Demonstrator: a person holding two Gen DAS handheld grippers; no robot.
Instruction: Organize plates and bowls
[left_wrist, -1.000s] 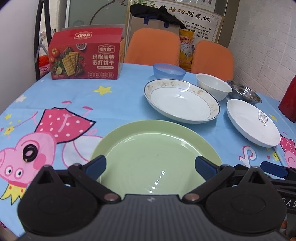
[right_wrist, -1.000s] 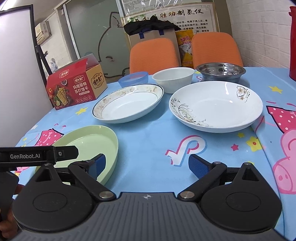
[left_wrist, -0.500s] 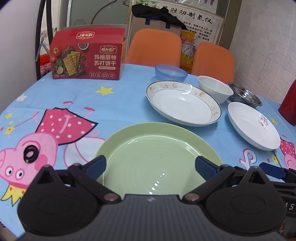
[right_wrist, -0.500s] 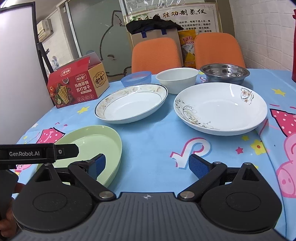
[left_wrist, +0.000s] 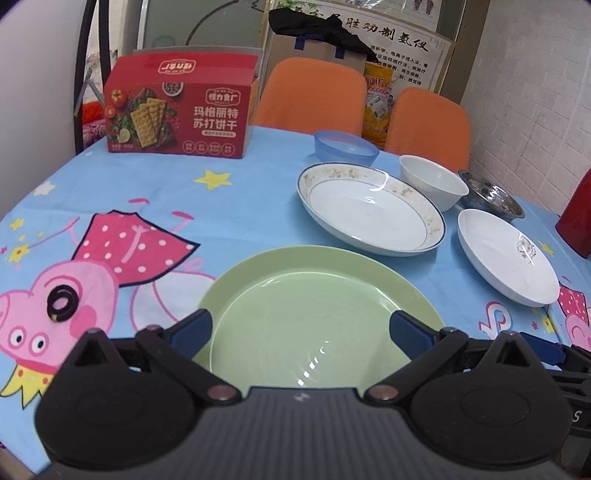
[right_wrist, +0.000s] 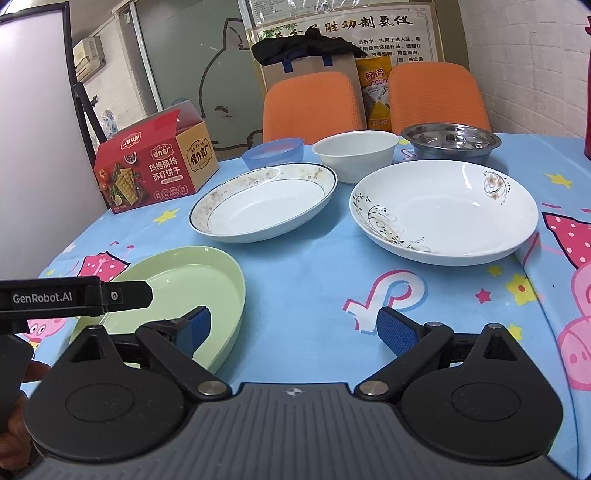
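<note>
A green plate (left_wrist: 317, 314) lies on the table just ahead of my open, empty left gripper (left_wrist: 301, 332); it also shows in the right wrist view (right_wrist: 177, 291). Beyond it lie a gold-rimmed white plate (left_wrist: 369, 214) (right_wrist: 262, 203) and a flower-patterned white plate (left_wrist: 506, 254) (right_wrist: 443, 210). Behind them stand a blue bowl (left_wrist: 345, 147) (right_wrist: 273, 151), a white bowl (left_wrist: 432, 181) (right_wrist: 354, 151) and a steel bowl (left_wrist: 491, 194) (right_wrist: 450, 142). My right gripper (right_wrist: 293, 330) is open and empty, low over the tablecloth right of the green plate.
A red cracker box (left_wrist: 177, 118) (right_wrist: 155, 170) stands at the back left. Two orange chairs (right_wrist: 314, 103) stand behind the table. A red container (left_wrist: 576, 218) stands at the right edge. A small black ring (left_wrist: 62, 302) lies on the cloth at the left.
Both grippers have drifted slightly, so the dishes sit a little lower and to the right in each view. No dish has moved on the table.
</note>
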